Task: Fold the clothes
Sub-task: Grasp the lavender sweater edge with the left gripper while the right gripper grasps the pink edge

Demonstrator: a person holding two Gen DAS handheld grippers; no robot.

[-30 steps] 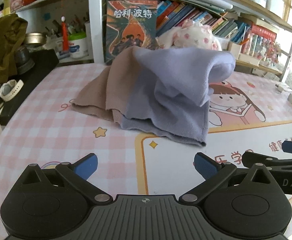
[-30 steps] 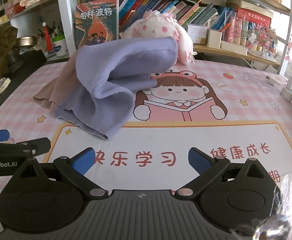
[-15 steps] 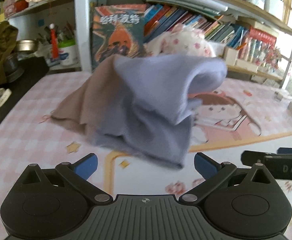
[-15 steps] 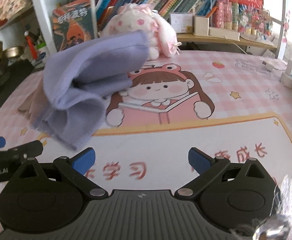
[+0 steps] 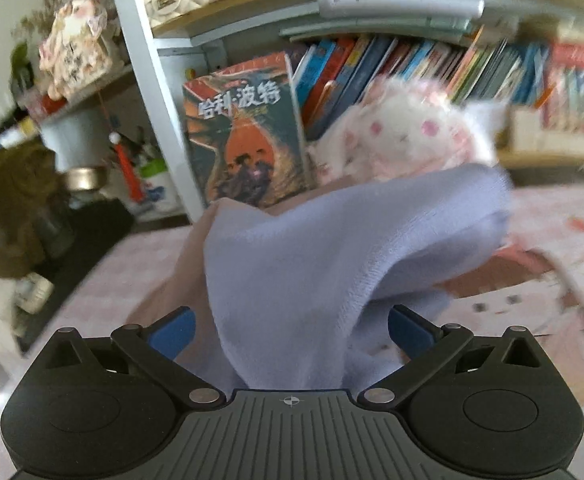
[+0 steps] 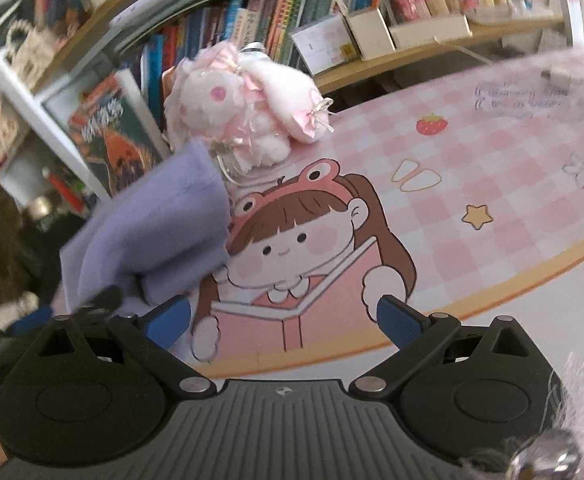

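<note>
A crumpled lilac garment with a beige part on its left lies heaped on the pink checked desk mat. In the left wrist view my left gripper is open, and a fold of the lilac cloth hangs down between its blue fingertips. In the right wrist view the lilac garment sits at the left, and my right gripper stands open over the cartoon girl print with nothing between its fingers. The left gripper's tip shows at the cloth's lower edge.
A pink plush rabbit sits behind the garment, against a bookshelf. A large book stands upright behind the heap. Dark olive cloth and a metal bowl lie at the left edge.
Both grippers have moved forward toward the garment. The left one now has the lilac fold between its open fingers; the right one has tilted and come close over the girl print.
</note>
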